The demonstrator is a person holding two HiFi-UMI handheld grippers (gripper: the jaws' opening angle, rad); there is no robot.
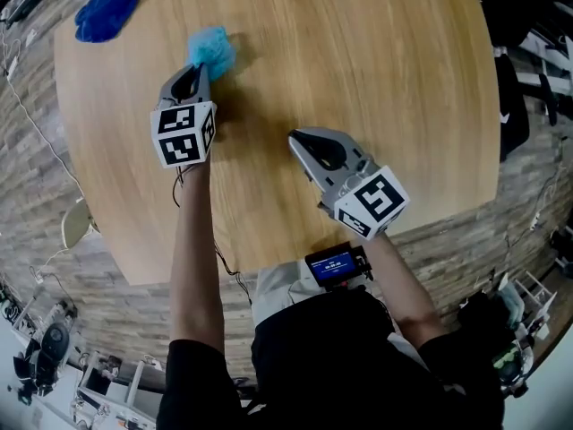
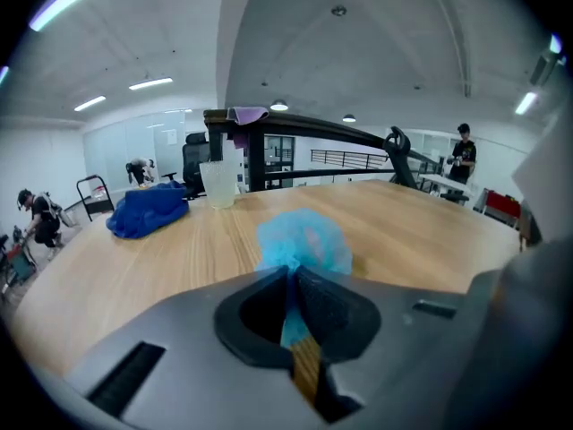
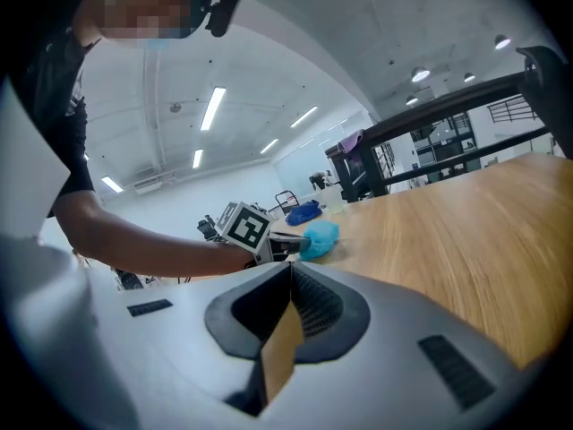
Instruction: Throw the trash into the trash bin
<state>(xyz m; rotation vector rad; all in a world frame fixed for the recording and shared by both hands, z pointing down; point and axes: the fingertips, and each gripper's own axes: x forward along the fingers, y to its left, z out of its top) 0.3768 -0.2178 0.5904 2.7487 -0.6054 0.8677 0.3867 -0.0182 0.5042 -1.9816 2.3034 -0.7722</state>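
A wooden table [image 1: 358, 79] carries a dark blue cloth [image 1: 107, 10] near its far edge. A clear plastic cup [image 2: 219, 183] stands upright just beside this cloth. Behind them, a purple cloth [image 2: 248, 114] hangs on a black frame [image 2: 304, 127].

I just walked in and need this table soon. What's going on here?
A person works two handheld grippers over the table. The left gripper is shut on a blue wad that sits on the table. The right gripper is shut and empty, nearer the person.

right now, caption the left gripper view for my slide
The left gripper shut on a crumpled light-blue wad on the wooden table
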